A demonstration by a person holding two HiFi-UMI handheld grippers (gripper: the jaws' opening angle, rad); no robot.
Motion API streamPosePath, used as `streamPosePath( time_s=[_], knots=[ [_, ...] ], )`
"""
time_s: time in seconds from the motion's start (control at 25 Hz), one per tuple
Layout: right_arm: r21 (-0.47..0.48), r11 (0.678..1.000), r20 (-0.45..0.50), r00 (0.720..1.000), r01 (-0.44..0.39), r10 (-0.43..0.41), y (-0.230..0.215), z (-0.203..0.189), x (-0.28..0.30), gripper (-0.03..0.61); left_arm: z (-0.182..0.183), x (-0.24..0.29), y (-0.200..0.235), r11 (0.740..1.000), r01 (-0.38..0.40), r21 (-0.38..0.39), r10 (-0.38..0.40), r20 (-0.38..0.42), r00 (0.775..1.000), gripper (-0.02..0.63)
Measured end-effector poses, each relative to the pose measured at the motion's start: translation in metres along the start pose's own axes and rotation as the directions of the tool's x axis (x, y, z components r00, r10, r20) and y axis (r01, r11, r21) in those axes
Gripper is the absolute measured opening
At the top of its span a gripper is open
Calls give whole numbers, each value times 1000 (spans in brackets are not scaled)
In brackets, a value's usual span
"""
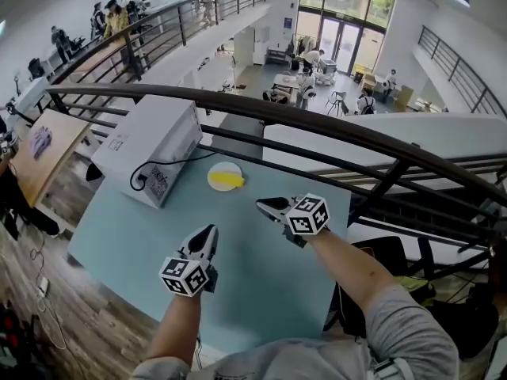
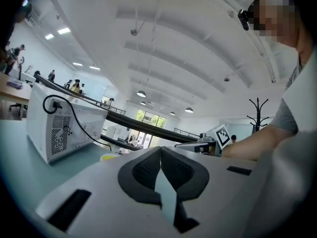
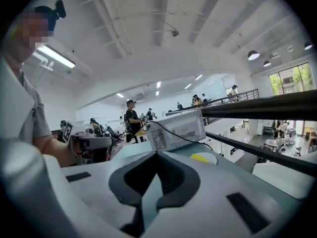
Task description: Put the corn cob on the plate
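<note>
The yellow corn cob [image 1: 229, 181] lies on a small white plate [image 1: 215, 169] at the far side of the pale blue table [image 1: 261, 291]. Both grippers hover above the table, nearer me than the plate. My left gripper [image 1: 209, 233] is shut with nothing between its jaws, and the left gripper view shows the jaws meeting at the tip [image 2: 161, 150]. My right gripper [image 1: 264, 205] is also shut and empty, to the right of the plate and apart from it. The right gripper view has the corn cob [image 3: 200, 157] on the plate [image 3: 212, 159] beyond the closed jaws [image 3: 157, 155].
A white appliance box [image 1: 154, 145] with a black cable stands on the table's far left, beside the plate. A dark metal railing [image 1: 317, 121] runs along the table's far edge, with a drop to a lower floor behind it. A wooden desk [image 1: 43, 153] lies left.
</note>
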State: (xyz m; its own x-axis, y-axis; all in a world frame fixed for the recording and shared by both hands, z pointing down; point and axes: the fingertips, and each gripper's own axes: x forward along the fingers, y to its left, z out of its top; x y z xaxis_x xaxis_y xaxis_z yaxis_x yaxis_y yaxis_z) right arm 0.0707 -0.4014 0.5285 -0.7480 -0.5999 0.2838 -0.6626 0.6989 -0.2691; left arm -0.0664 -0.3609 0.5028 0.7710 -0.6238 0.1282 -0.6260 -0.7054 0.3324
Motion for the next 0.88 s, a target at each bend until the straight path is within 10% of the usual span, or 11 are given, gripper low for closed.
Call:
streamPosePath(
  time_s=[0.56,0.88],
  knots=[
    [260,946,50,981,-194,188,85,-30,-139,18,5,-84,-154,996,-70,47,69,28,997,20],
    [105,964,57,969,-244,239,121,-16,-196,18,4,-143,-230,982,-158,101,155,35,987,20]
  ],
)
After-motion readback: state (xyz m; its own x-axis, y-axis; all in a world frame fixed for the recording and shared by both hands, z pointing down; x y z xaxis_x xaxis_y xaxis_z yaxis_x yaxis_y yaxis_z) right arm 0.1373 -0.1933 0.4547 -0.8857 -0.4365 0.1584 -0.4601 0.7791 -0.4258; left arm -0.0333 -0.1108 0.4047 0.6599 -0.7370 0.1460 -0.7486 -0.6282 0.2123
